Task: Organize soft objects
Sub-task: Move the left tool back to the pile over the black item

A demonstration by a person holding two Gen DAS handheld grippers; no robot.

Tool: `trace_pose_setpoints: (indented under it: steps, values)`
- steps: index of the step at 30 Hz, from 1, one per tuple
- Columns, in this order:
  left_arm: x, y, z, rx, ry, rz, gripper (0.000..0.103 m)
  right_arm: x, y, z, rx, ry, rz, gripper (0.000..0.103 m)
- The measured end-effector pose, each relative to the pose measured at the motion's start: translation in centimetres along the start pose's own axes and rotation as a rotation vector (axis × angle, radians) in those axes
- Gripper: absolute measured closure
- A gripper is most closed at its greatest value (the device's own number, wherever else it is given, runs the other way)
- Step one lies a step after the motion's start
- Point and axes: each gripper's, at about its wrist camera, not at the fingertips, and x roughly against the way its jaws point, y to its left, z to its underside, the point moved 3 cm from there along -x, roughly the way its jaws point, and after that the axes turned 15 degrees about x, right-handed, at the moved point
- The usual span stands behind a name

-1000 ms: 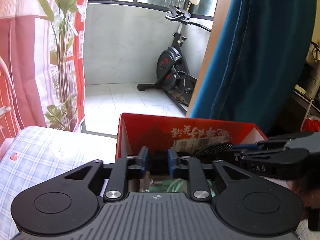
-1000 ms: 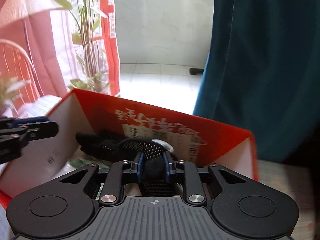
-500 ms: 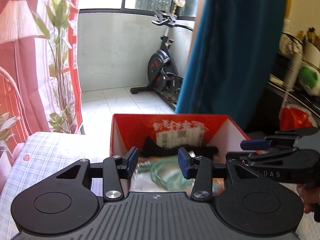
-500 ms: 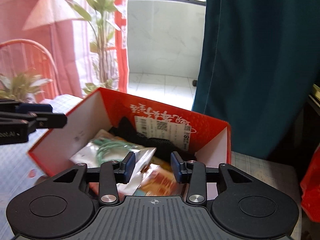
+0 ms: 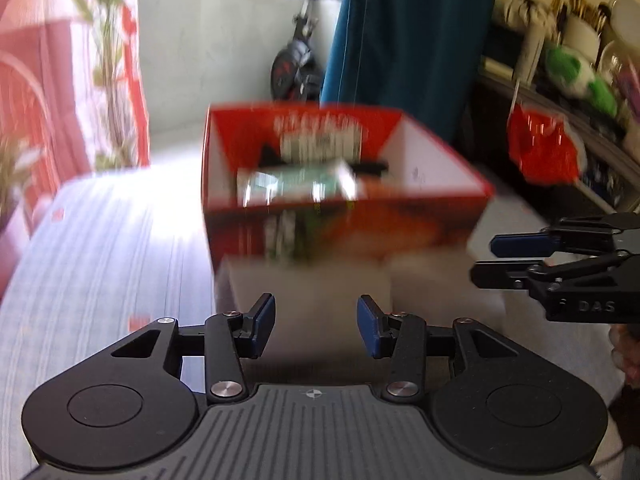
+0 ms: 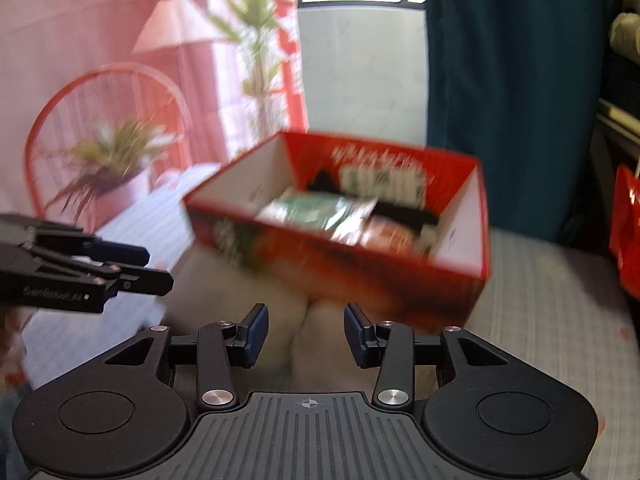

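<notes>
**Both grippers spread wide and pulled back from the red box**

The left gripper (image 5: 316,326) stands wide open, holding and touching nothing; pale cloth (image 5: 312,280) lies beyond its blue pads. The right gripper (image 6: 306,334) is equally wide open and empty above the same cloth. The red box (image 6: 400,264) sits on that cloth, holding a black soft item (image 6: 404,214) and a green-printed clear packet (image 6: 320,208).

A second ago each gripper was nearly closed on black fabric inside the box; half a second ago both had opened. Now both are drawn well back, and the picture is blurred.
</notes>
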Motion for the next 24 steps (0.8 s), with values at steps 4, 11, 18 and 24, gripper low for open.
trace_pose_setpoints:
  steps: [4, 11, 18, 24]
  values:
    - [0.0, 1.6, 4.0, 0.084, 0.074, 0.025, 0.056, 0.3, 2.3, 4.0, -0.004, 0.055, -0.043, 0.057]
    - [-1.0, 3.3, 8.3, 0.089, 0.137, -0.069, 0.047, -0.2, 5.2, 9.3, -0.034, 0.139, -0.108, 0.049]
    - [-2.4, 4.1, 9.0, 0.078, 0.140, -0.115, 0.036, -1.2, 5.3, 12.2, 0.018, 0.231, -0.099, 0.049]
    - [-4.7, 3.8, 9.2, 0.085, 0.135, -0.142, 0.036, -1.3, 3.1, 13.1, -0.009, 0.210, -0.049, 0.051]
